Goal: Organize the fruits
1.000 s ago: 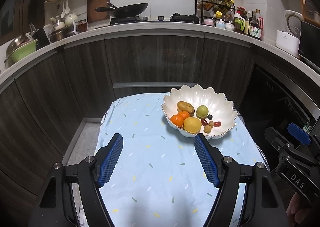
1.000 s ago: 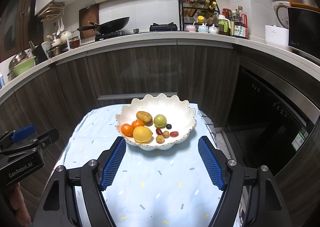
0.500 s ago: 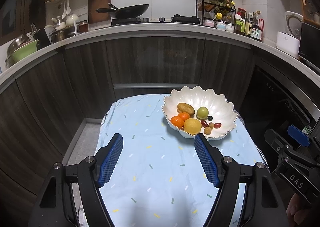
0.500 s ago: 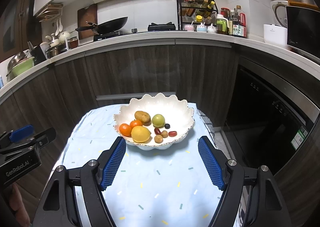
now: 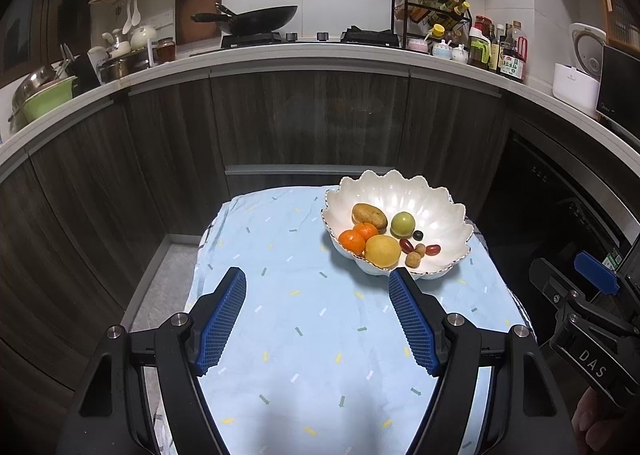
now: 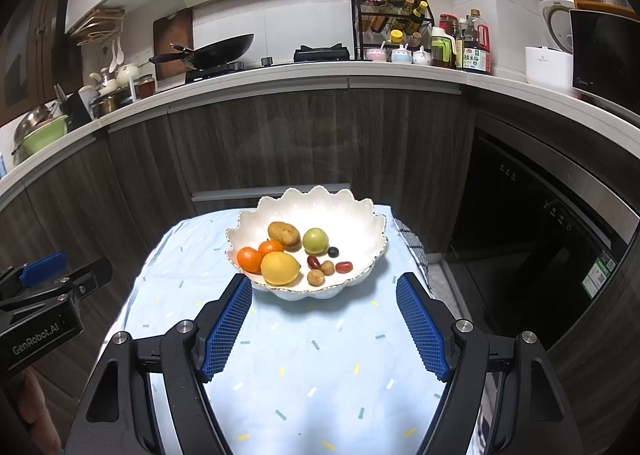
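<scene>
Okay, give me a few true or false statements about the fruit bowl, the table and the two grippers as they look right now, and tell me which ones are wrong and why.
1. The white bowl sits on a light blue tablecloth. True.
2. The green fruit lies on the cloth outside the bowl. False: it lies inside the bowl.
3. The left gripper is open and holds nothing. True.
4. The right gripper is shut on the yellow fruit. False: it is open and empty, with the yellow fruit in the bowl.
5. Two orange fruits lie side by side in the bowl. True.
</scene>
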Demonstrator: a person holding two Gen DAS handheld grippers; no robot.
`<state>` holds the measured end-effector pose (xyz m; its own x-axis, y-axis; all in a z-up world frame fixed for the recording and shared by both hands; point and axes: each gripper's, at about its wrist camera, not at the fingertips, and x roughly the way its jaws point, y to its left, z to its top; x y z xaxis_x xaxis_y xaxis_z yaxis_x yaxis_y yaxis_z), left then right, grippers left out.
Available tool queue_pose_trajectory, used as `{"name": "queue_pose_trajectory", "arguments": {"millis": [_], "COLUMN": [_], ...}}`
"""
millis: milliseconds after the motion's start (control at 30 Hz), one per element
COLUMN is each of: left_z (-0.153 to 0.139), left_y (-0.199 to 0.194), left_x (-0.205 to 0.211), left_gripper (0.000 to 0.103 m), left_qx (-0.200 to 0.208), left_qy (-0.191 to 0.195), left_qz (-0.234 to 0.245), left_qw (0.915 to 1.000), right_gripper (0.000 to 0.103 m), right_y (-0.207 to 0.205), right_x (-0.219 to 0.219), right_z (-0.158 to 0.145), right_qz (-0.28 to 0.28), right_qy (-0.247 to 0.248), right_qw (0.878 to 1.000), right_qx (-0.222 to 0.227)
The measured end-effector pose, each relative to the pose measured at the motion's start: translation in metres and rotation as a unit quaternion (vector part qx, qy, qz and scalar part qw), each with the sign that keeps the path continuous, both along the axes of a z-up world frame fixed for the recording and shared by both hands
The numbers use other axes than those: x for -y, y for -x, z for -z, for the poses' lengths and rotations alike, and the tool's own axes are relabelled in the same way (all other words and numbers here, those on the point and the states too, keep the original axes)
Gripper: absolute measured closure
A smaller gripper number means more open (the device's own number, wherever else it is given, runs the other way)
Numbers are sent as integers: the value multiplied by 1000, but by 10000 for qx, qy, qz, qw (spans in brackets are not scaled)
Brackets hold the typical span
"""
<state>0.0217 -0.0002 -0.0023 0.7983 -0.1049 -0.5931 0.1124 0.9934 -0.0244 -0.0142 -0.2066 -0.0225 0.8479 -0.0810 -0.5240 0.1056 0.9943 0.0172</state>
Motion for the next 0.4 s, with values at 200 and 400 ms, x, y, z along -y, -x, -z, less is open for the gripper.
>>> {"name": "queue_pose_trajectory", "arguments": {"millis": [200,400], "left_z": [2,3], "left_y": [-1,-2], "left_x": [3,4], "left_gripper": [30,29], "left_qx": [3,-19], "left_qy": [9,2], "left_qz": [27,34], "left_qw": [10000,10000], "right_gripper": [28,28], "right_y": [0,-2], "right_x": [2,3], "right_z": [2,5], "right_qz": [13,35], "right_qy": [-11,-24], "right_qw": [10000,10000], "right_qx": [-13,-31]}}
